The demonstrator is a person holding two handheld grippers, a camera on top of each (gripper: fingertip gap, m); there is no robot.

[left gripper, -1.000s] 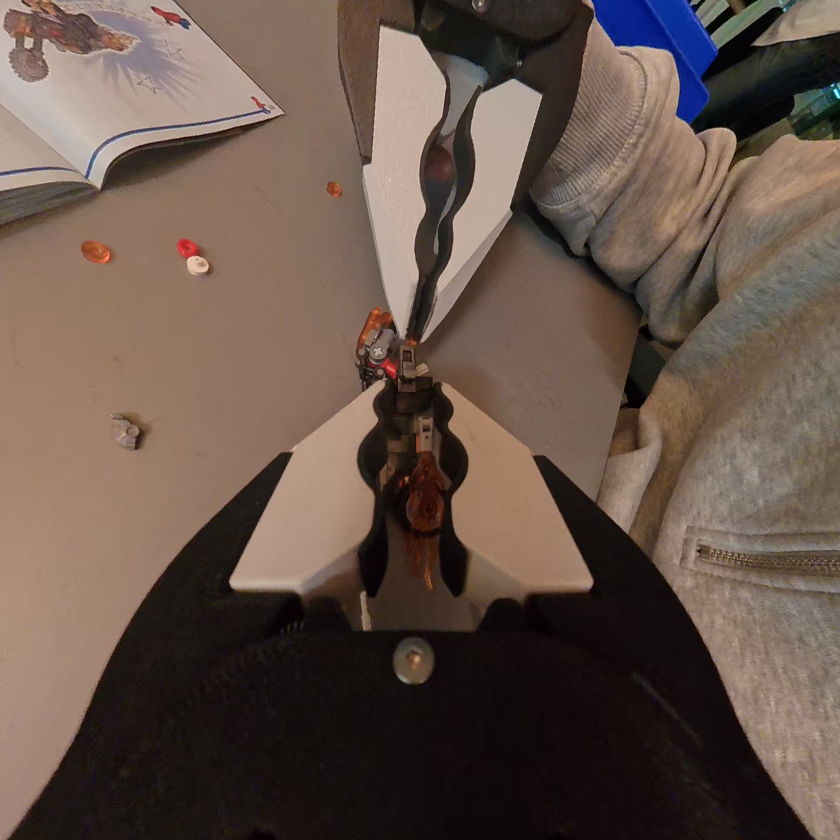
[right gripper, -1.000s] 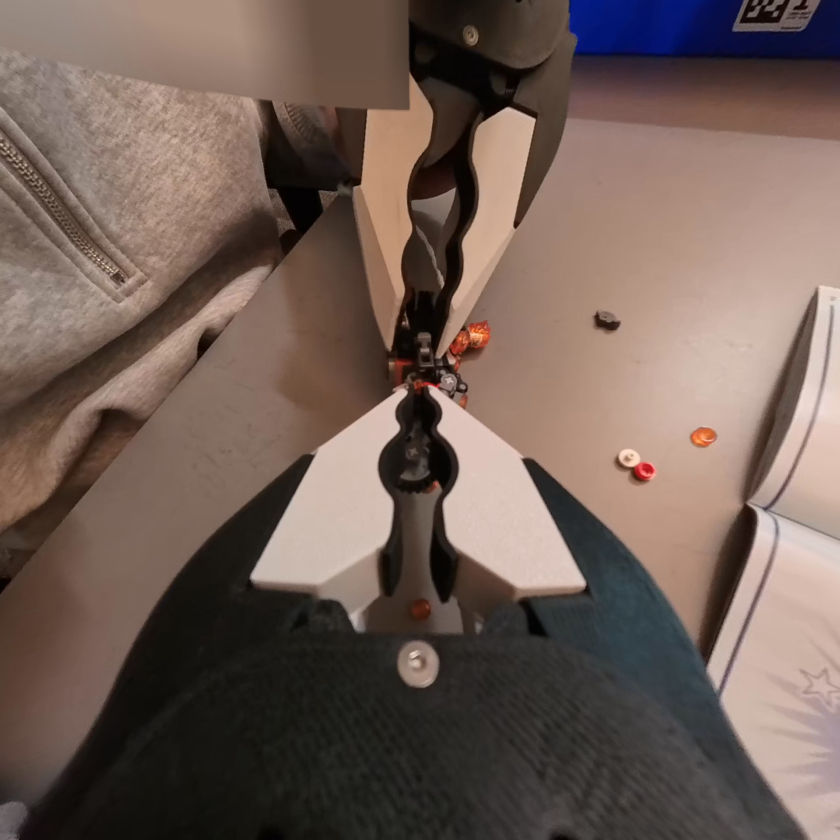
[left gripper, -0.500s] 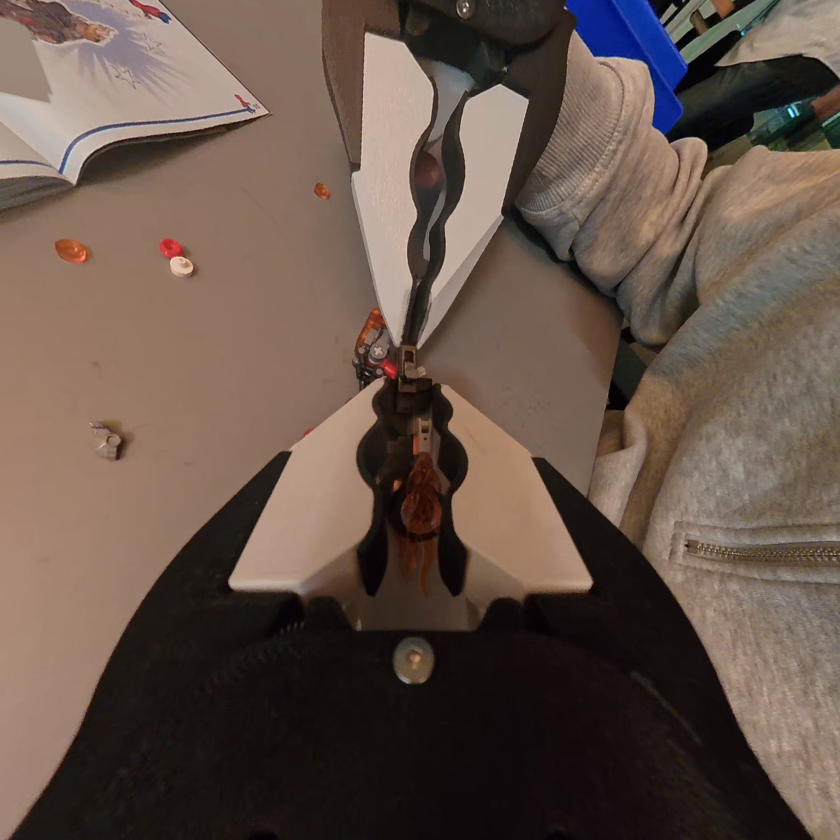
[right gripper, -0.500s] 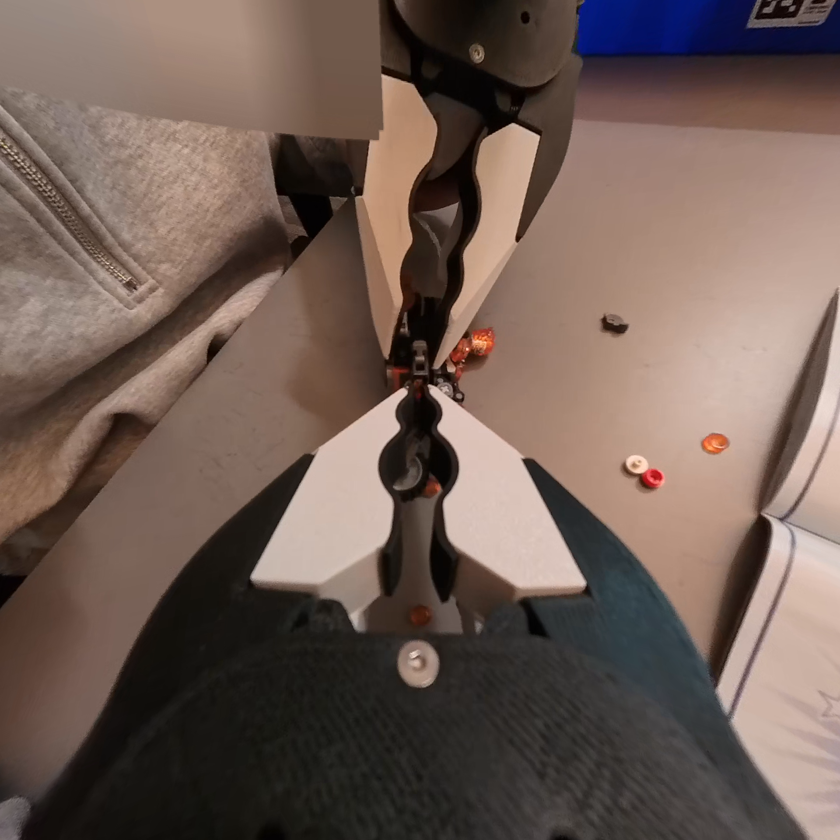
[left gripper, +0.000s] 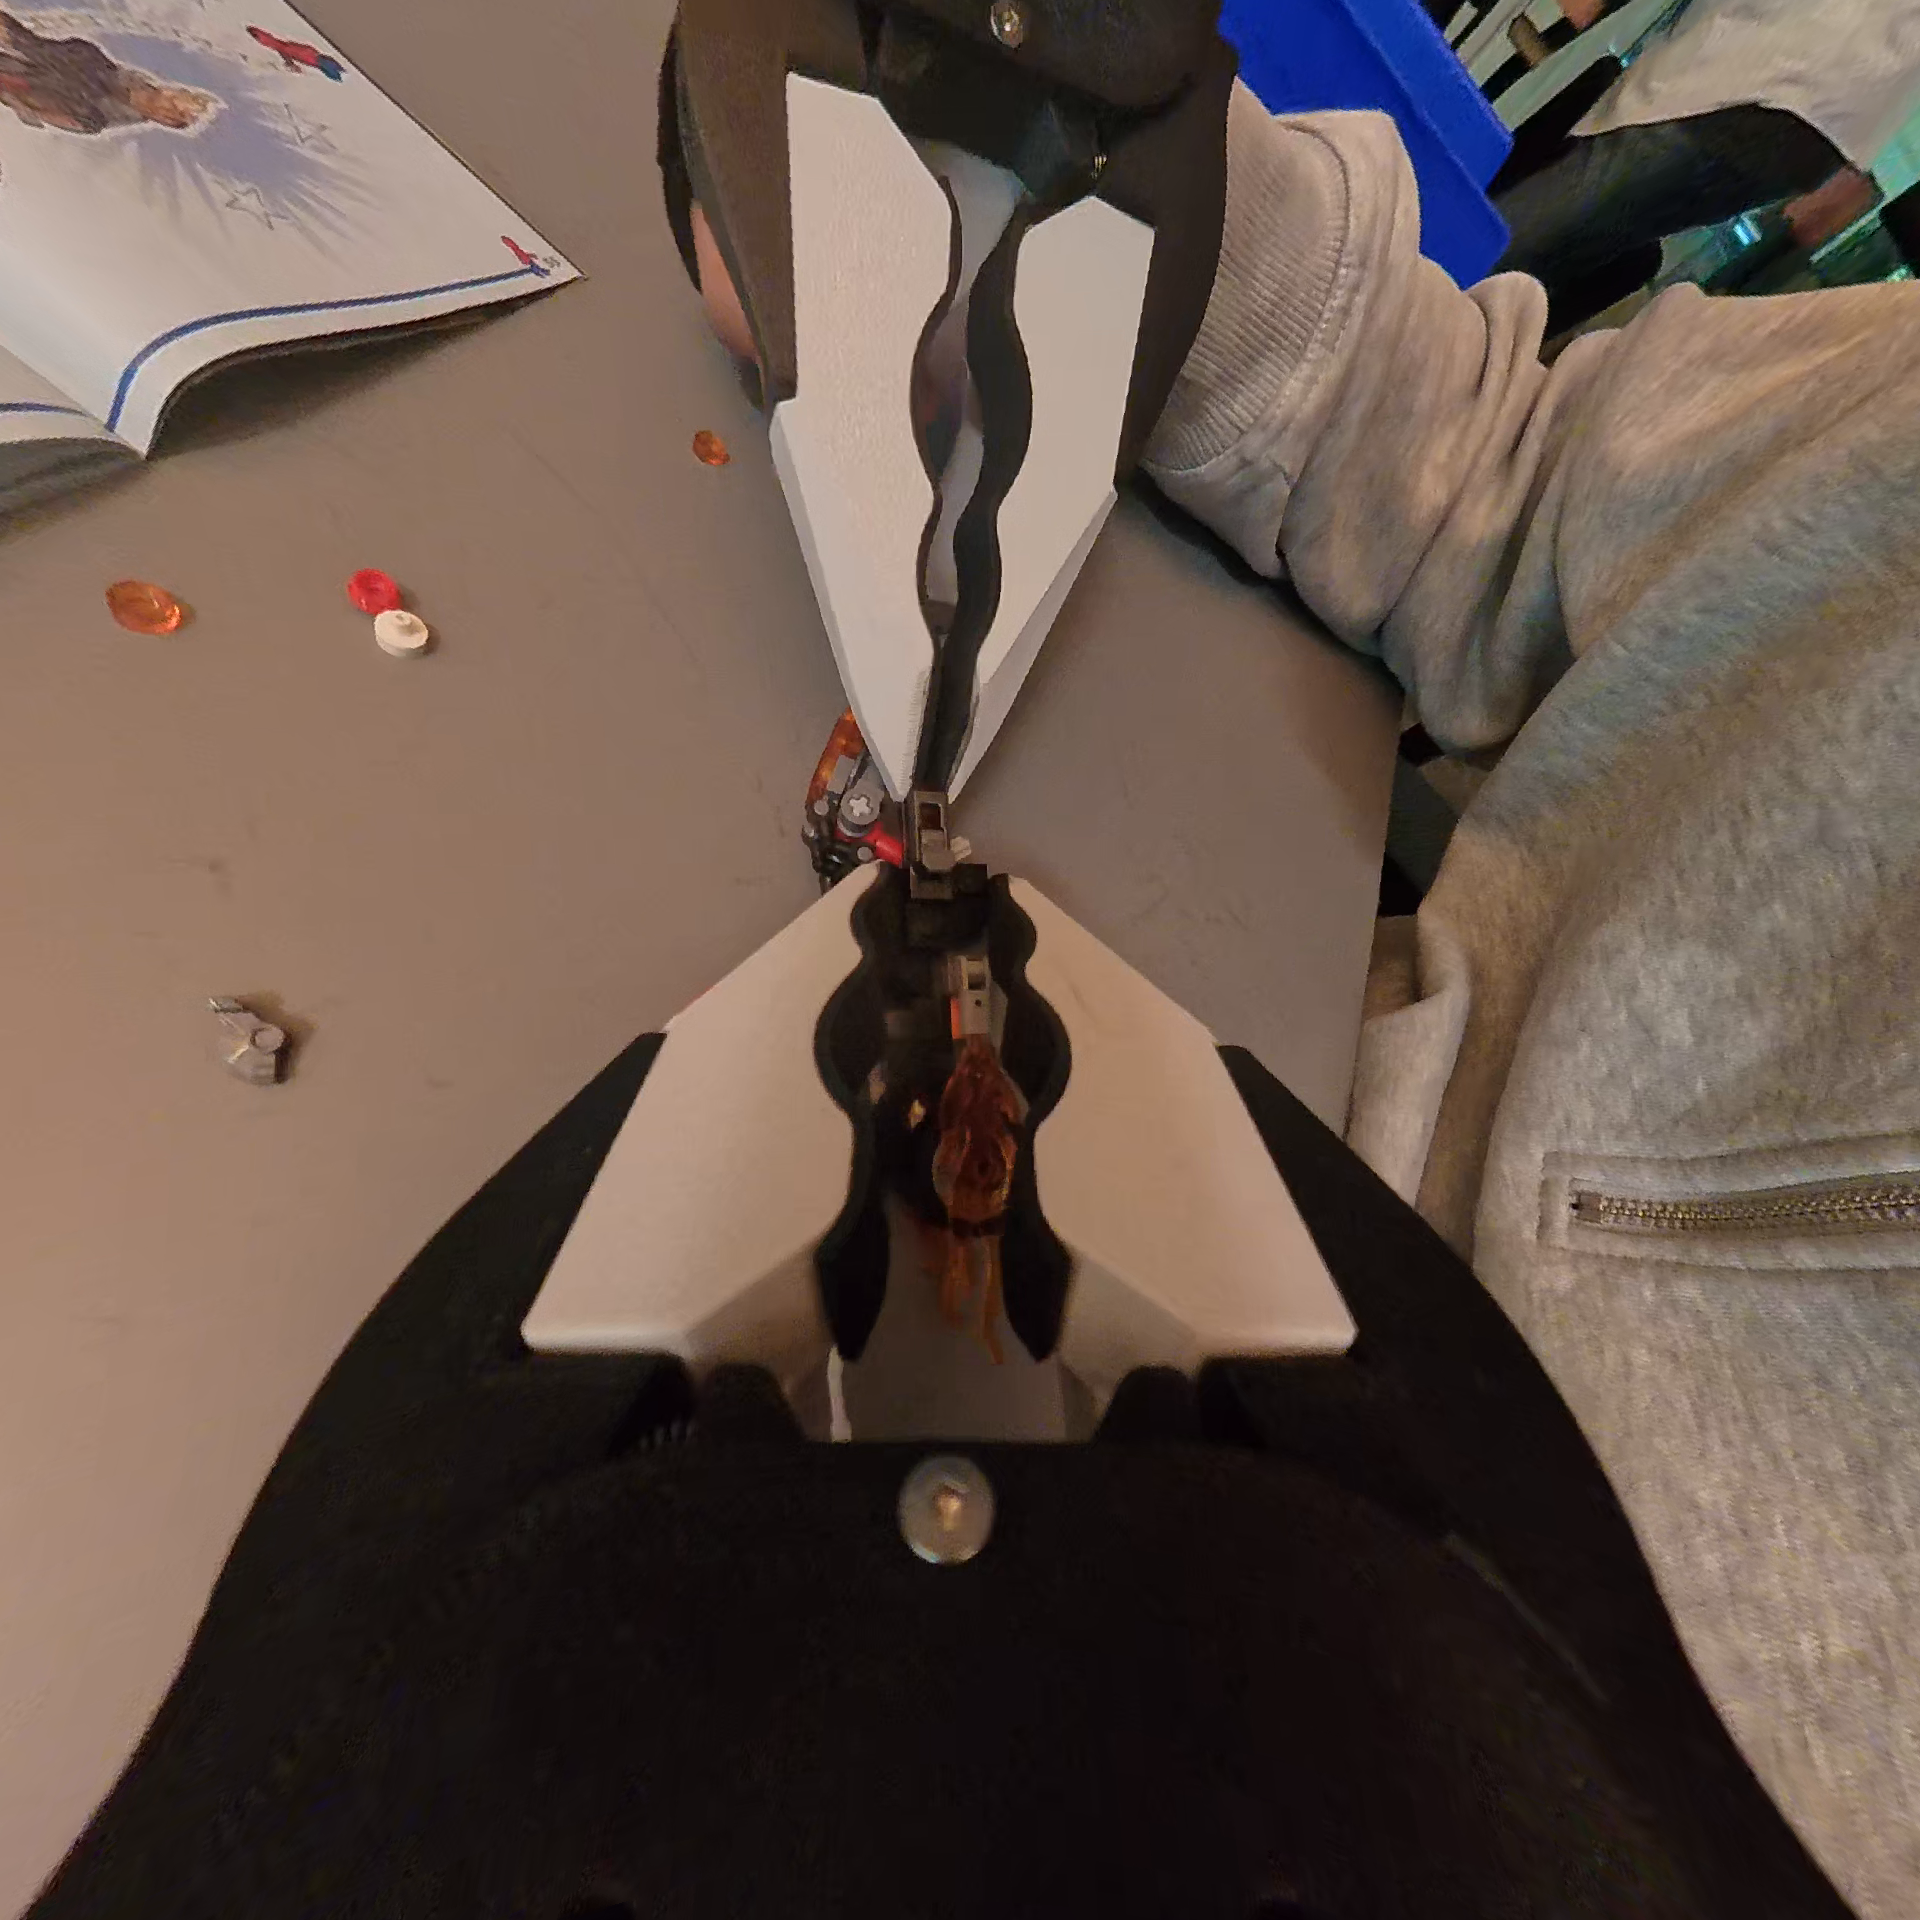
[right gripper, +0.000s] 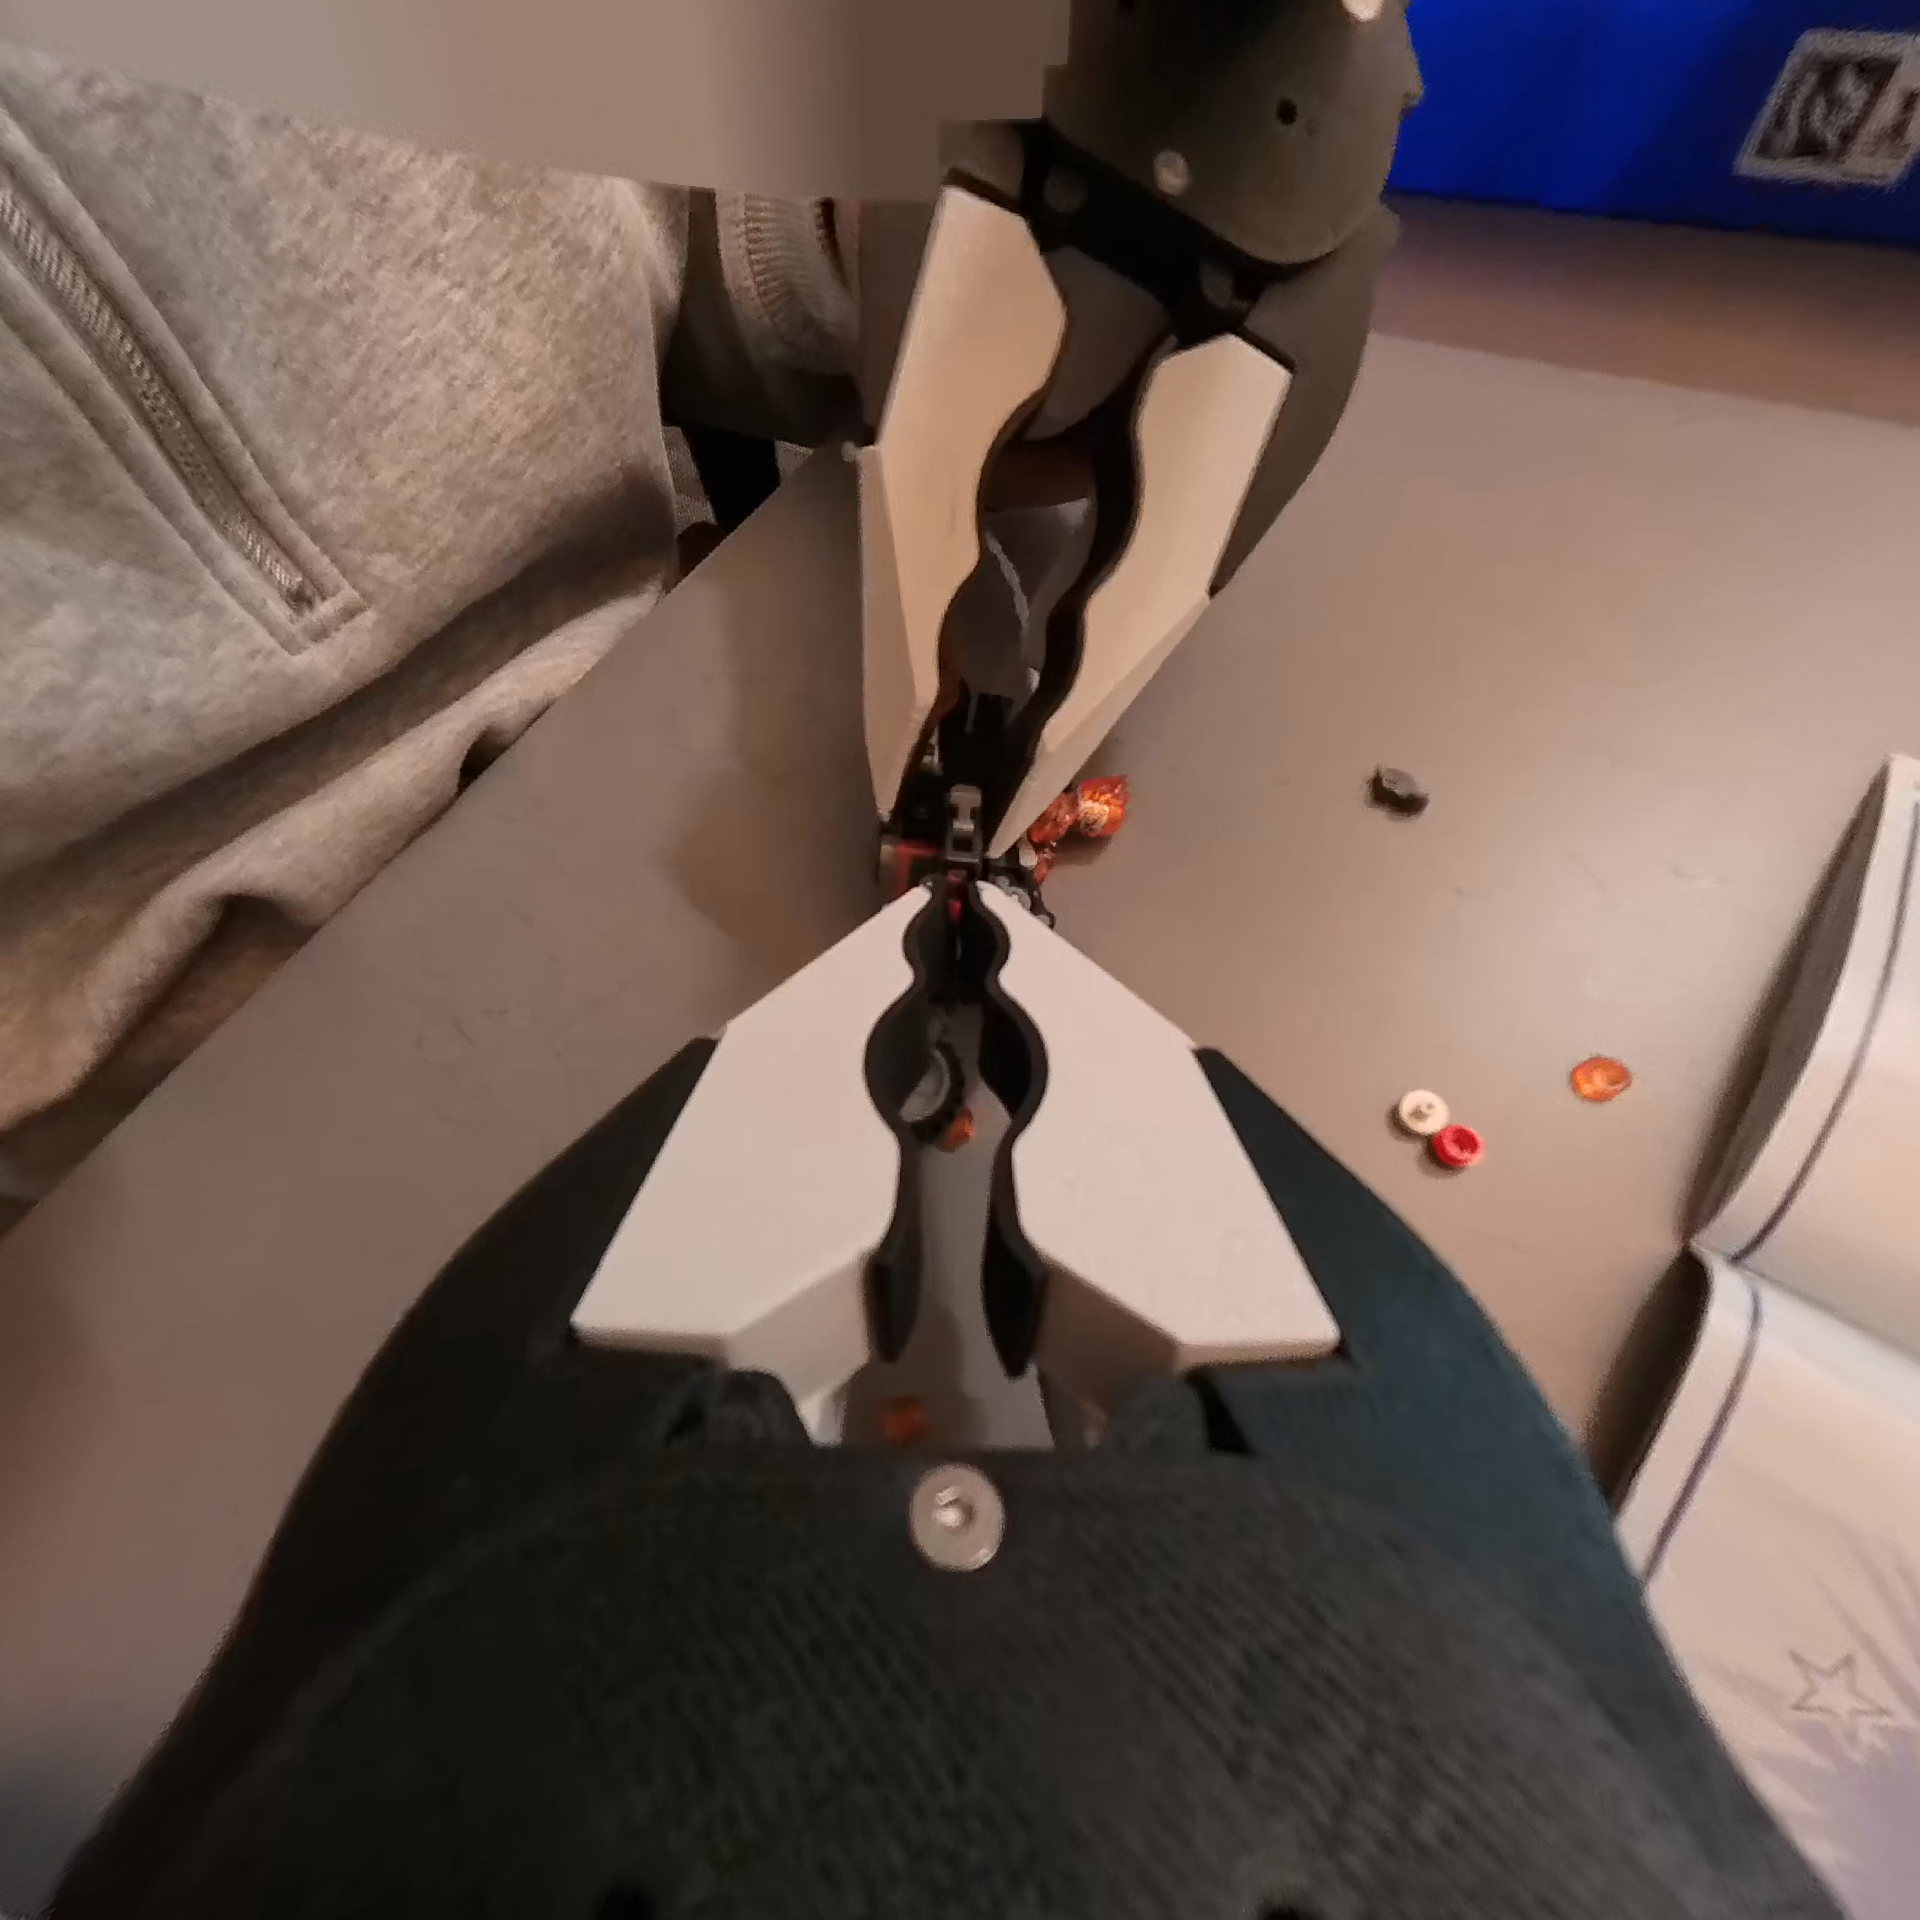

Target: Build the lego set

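Note:
A small lego model [left gripper: 883, 831] of grey, black, red and clear orange parts hangs just above the grey table [left gripper: 468, 883], held from both ends. My left gripper [left gripper: 935, 883] is shut on the end with an orange flame piece [left gripper: 977, 1153] between its fingers. My right gripper [left gripper: 930, 790] comes in from the top of this view, tip to tip with the left. In the right wrist view my right gripper [right gripper: 961, 894] is shut on the lego model [right gripper: 961, 831], with the left gripper [right gripper: 956, 800] opposite. Orange flame parts [right gripper: 1086, 826] stick out to the right.
Loose pieces lie on the table: an orange stud [left gripper: 145, 606], a red stud [left gripper: 371, 590], a white stud [left gripper: 401, 632], a grey piece [left gripper: 249, 1039], a black piece [right gripper: 1397, 787]. An open instruction booklet [left gripper: 208, 208] lies far left. A person's grey sleeve [left gripper: 1403, 416] and a blue bin [left gripper: 1371, 104] are at the right. The tips of both grippers are at nearly the same place. The white stud [left gripper: 401, 632] is about 10 cm from both grippers' fingertips. The right camera catches it too, in the right wrist view [right gripper: 1428, 1115].
Both grippers stay shut, tip to tip on the model. The pair has shifted slightly, and the left gripper now leans to the right in the right wrist view.

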